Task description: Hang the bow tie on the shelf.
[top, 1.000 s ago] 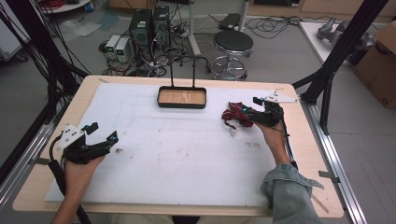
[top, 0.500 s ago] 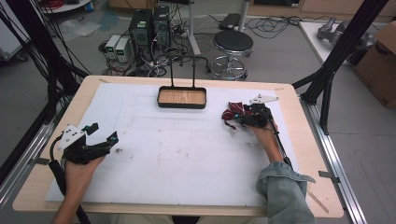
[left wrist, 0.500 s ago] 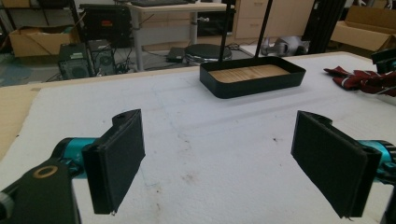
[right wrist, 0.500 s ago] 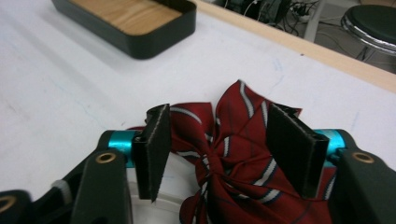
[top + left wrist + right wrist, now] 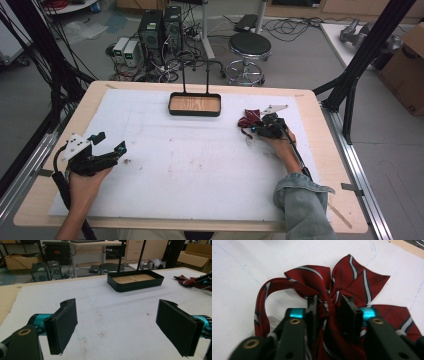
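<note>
A dark red bow tie (image 5: 247, 120) with white and navy stripes lies on the white mat at the right. In the right gripper view its knot sits between my jaws, and its wings (image 5: 355, 277) fan out beyond them. My right gripper (image 5: 328, 306) is shut on that knot, low over the mat (image 5: 256, 128). At the left front my left gripper (image 5: 111, 141) is held wide open, with only bare mat between its pads (image 5: 63, 326). From there the bow tie (image 5: 186, 281) shows far off to the right.
A black tray (image 5: 195, 113) with a wooden floor and two upright rods stands at the back middle of the white mat (image 5: 200, 165). The same tray (image 5: 135, 286) lies ahead of my left gripper. A stool (image 5: 249, 47), computers and cables stand beyond the table.
My right gripper has dropped a little toward the person and down onto the bow tie, closing around its knot. The left hand has stayed where it was.
</note>
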Available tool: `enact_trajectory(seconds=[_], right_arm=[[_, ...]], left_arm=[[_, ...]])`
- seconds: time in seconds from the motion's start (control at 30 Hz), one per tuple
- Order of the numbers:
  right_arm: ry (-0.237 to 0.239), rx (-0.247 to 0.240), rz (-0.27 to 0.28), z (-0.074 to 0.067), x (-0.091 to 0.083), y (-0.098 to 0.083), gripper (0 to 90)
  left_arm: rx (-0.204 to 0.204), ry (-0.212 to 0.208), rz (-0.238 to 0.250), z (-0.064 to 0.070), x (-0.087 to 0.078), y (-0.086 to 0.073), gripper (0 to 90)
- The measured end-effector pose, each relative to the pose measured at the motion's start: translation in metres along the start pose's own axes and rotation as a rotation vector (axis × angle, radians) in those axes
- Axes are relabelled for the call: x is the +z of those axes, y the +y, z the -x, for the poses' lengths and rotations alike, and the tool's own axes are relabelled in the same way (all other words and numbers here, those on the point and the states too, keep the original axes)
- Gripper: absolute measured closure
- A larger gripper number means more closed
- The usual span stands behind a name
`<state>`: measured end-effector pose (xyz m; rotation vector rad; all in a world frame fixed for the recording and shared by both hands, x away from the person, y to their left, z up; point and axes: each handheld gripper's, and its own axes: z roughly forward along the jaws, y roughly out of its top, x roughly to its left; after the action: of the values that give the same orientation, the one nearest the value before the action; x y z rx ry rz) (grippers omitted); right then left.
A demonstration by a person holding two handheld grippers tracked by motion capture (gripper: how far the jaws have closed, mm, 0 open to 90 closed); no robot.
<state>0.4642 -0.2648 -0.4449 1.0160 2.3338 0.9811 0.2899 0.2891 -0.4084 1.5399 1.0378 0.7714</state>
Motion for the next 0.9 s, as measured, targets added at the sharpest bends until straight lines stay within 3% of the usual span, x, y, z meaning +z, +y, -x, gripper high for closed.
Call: enact_trajectory(seconds=[0.2,0.43,0.6,0.73,0.8,0.9], right_arm=[[-0.042,-0.028,0.012,-0.004,-0.005,0.005,73.9],[-0.122,-0.061,0.097,-0.011,-0.024,0.019,74.2],[-0.156,-0.071,0.092,-0.012,-0.031,0.022,74.2],[-0.186,-0.079,0.123,-0.014,-0.043,0.040,74.2],[-0.202,-0.093,0.172,-0.016,-0.047,0.045,74.3],[-0.223,-0.093,0.166,-0.018,-0.049,0.051,74.3]], left_arm=[[0.000,0.001,0.001,0.000,0.000,0.000,17.6],[0.001,-0.004,-0.001,0.001,0.001,0.000,17.6],[0.003,-0.008,0.001,0.002,0.001,0.000,17.6],[0.006,-0.007,0.003,0.002,0.001,0.000,17.6],[0.004,-0.008,0.006,0.002,0.001,0.001,17.6],[0.005,-0.008,0.004,0.002,0.001,0.001,17.6]])
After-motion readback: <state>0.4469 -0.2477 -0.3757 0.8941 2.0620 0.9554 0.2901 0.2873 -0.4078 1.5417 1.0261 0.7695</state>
